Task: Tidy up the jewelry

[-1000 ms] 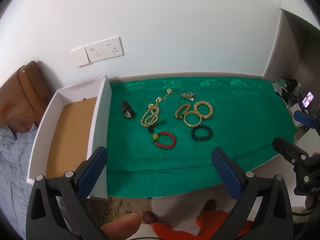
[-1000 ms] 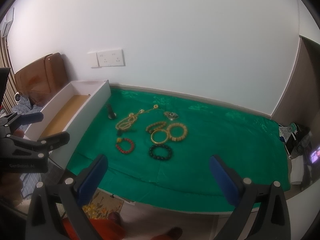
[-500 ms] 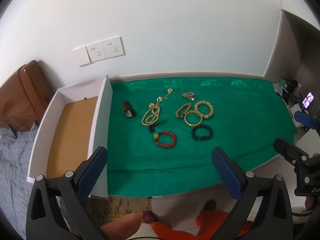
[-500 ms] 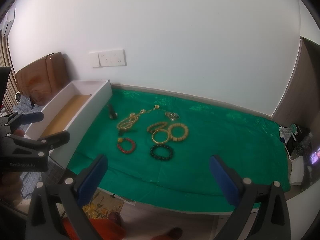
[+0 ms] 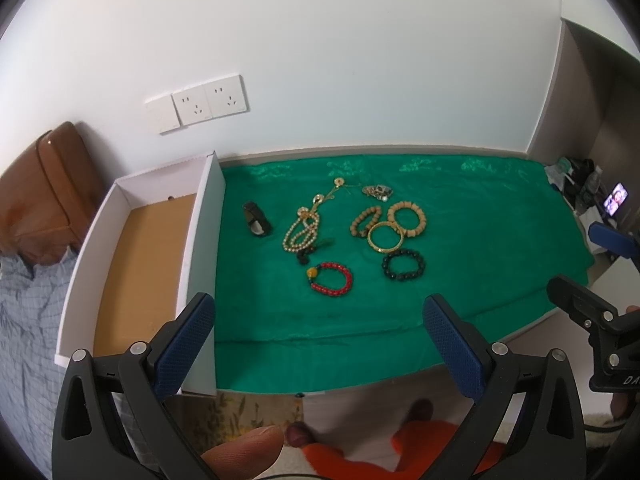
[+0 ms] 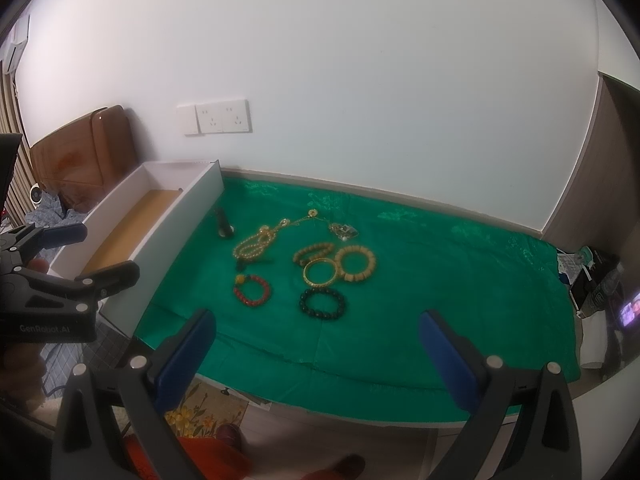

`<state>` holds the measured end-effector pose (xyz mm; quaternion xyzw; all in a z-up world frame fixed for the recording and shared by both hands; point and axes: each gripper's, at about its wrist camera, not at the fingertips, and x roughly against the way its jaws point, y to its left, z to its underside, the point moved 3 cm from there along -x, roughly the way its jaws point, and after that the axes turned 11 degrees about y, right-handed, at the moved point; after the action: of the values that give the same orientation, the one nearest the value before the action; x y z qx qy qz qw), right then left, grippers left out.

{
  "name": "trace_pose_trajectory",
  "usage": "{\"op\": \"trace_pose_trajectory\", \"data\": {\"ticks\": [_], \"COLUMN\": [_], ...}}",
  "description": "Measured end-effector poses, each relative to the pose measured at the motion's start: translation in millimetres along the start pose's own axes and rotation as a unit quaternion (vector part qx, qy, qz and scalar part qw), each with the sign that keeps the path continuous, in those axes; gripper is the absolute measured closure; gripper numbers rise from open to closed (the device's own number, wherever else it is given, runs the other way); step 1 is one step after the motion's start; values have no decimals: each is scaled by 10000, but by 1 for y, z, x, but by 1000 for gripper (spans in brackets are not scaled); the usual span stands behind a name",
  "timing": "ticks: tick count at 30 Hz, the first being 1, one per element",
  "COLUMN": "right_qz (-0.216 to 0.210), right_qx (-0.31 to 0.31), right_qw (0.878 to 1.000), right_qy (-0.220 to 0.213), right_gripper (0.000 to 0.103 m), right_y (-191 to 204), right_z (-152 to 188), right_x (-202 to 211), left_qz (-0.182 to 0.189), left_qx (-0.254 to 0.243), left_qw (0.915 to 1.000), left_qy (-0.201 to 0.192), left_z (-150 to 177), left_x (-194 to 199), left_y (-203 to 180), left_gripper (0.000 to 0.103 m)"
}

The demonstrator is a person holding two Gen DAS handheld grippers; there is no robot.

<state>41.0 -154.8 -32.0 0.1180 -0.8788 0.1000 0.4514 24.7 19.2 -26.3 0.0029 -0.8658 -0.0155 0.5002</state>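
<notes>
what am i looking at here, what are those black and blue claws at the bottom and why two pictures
Each picture comes from a camera fixed on a hand-held gripper, one per hand. The claws are that gripper's own two fingers with blue pads. The left gripper and the right gripper are both open and hold nothing; each also shows at the edge of the other's view. Ahead is a green cloth with jewelry: a red bracelet, a dark bracelet, a gold bangle, two wooden bracelets, a pearl necklace. At its left stands a white box.

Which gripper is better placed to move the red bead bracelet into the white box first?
Probably the left gripper: open, nearest the red bead bracelet and beside the white box. The right gripper, also open, sits farther right.
</notes>
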Motion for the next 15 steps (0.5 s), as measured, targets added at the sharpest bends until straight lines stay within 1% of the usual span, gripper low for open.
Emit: {"op": "trace_pose_trajectory", "data": {"ticks": [15], "right_qz": [0], "right_qx": [1], "right_qw": [10000], "right_qy": [-7], "right_gripper": [0], "right_y": [0], "right_z": [1], "right_x": [0], "left_qz": [-7], "left_qx": [-9], "left_qw": [10000], "left_qy": [-5], "left_z": [-1], "left_x": [0], "left_y": [0], "left_gripper": [0]}}
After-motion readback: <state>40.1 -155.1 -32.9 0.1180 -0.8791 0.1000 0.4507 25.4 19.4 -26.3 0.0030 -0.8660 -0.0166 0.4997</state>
